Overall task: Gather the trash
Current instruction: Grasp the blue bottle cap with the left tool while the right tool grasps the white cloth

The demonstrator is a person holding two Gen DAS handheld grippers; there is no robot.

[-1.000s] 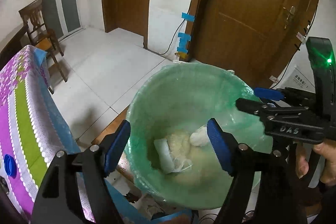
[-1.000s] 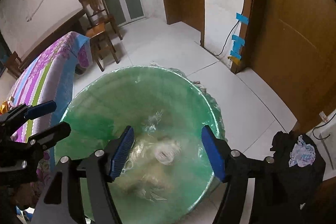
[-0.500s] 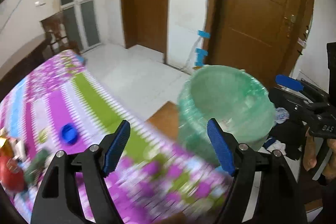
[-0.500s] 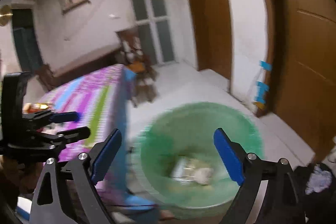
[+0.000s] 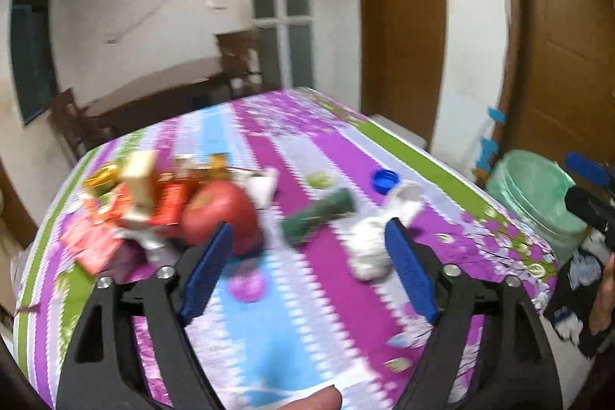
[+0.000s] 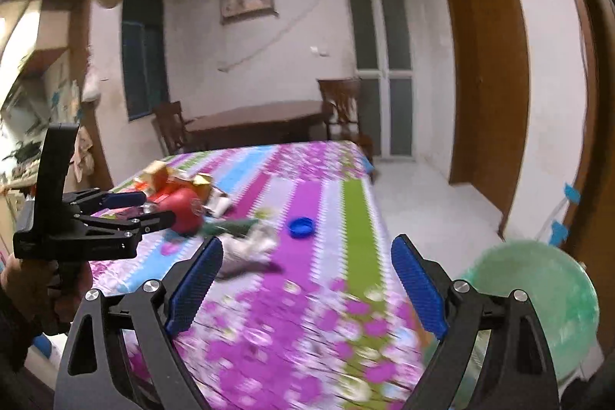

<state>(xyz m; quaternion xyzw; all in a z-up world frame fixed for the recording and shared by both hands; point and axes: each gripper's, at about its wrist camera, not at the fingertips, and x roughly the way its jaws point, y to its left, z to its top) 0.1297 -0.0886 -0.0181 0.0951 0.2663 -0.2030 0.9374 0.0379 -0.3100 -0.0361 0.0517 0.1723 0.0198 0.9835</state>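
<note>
**Both grippers swung from the bin back to the desk**

Left to right: a second ago I had both grippers over the green-lined trash bin (image 6: 538, 298); both views now face the desk (image 5: 307, 325). The left gripper (image 5: 307, 271), its fingers wide and just opened further, frames nothing but the cloth, with crumpled white tissue (image 5: 369, 248) near its right finger. The right gripper (image 6: 307, 283) is equally wide and empty. I judge another pickup comes next.
</note>
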